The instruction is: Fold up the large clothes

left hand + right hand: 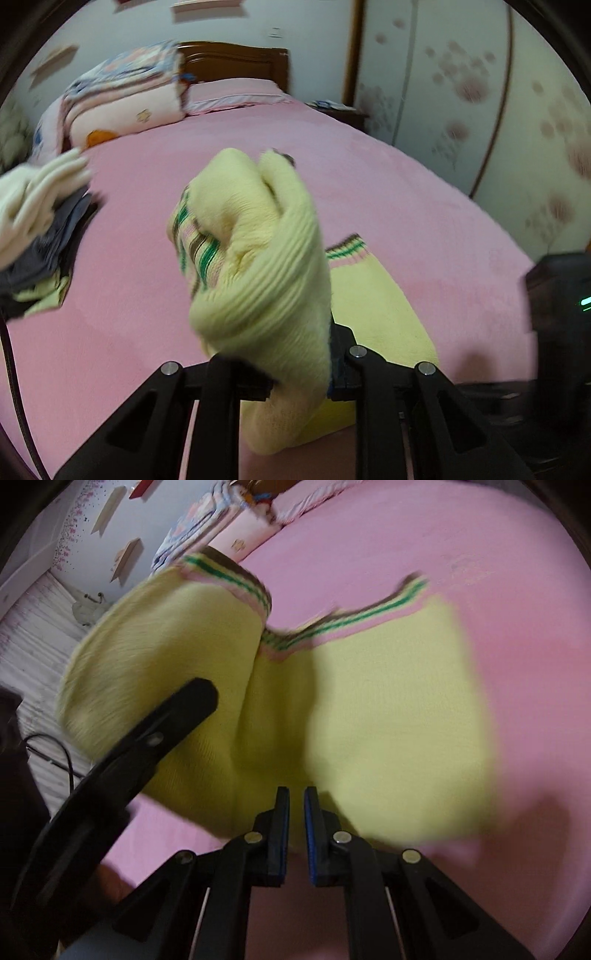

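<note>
Sweater (258,266) cloth, pale yellow knit, is pinched in the left gripper (301,373), whose jaws have drawn nearly together on a bunched, ribbed fold that stands up in front of its camera. The right gripper (295,834) shows its jaws almost shut, only a thin slit between the blue-lined pads; they sit at the garment's near edge, and whether any cloth is caught between them cannot be told.

The sweater (388,720) is plain yellow with trim bands striped pink, green and brown — one band curls over on the lifted part, another runs along the far edge of the part lying flat. No label or writing can be read anywhere.

The garment lies partly spread on the pink bed (369,192) near its foot edge, partly raised by the left gripper (122,760). At the head of the bed, well apart from the sweater, folded quilts (125,99) are stacked against the dark wooden headboard (236,61). Toward the bed's left side — near the sweater but not touching it — sits a pile of clothes (40,229), cream over grey.
</note>
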`<state>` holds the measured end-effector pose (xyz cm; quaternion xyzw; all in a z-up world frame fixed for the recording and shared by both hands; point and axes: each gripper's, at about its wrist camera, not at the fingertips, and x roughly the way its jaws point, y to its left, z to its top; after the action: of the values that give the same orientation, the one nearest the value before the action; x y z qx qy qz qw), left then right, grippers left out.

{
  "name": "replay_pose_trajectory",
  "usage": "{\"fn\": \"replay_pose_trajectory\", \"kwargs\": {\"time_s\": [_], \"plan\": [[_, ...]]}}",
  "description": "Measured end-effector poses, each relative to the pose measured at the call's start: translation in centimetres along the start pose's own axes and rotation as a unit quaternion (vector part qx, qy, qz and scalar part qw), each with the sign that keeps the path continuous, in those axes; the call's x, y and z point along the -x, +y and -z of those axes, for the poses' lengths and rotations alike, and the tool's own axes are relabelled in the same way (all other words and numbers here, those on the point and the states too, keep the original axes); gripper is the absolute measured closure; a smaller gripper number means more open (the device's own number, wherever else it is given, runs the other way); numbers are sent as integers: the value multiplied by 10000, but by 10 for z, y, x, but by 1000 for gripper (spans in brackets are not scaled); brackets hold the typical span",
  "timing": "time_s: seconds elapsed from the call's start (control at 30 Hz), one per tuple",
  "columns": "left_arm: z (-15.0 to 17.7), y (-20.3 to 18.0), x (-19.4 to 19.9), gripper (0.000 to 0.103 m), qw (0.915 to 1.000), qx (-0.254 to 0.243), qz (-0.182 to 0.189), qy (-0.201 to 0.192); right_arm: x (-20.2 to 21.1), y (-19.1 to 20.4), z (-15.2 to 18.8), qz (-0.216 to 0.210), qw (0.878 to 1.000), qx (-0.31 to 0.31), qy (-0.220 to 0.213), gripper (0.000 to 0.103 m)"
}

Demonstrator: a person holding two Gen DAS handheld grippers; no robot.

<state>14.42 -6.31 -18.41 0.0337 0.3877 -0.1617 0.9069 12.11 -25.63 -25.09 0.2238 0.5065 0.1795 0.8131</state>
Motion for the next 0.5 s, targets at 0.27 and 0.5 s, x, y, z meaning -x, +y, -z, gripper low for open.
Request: {"fn": "replay_pose_trajectory", "kwargs": {"time_s": [0.27,0.5], "plan": [[23,-73,-35,81,9914,-1213,-203,435,49,-40,11,831,9960,-227,-249,94],[26,-63,-2,49,9936,-997,441,301,60,-48,9,945,9939,-405,-407,94]]}}
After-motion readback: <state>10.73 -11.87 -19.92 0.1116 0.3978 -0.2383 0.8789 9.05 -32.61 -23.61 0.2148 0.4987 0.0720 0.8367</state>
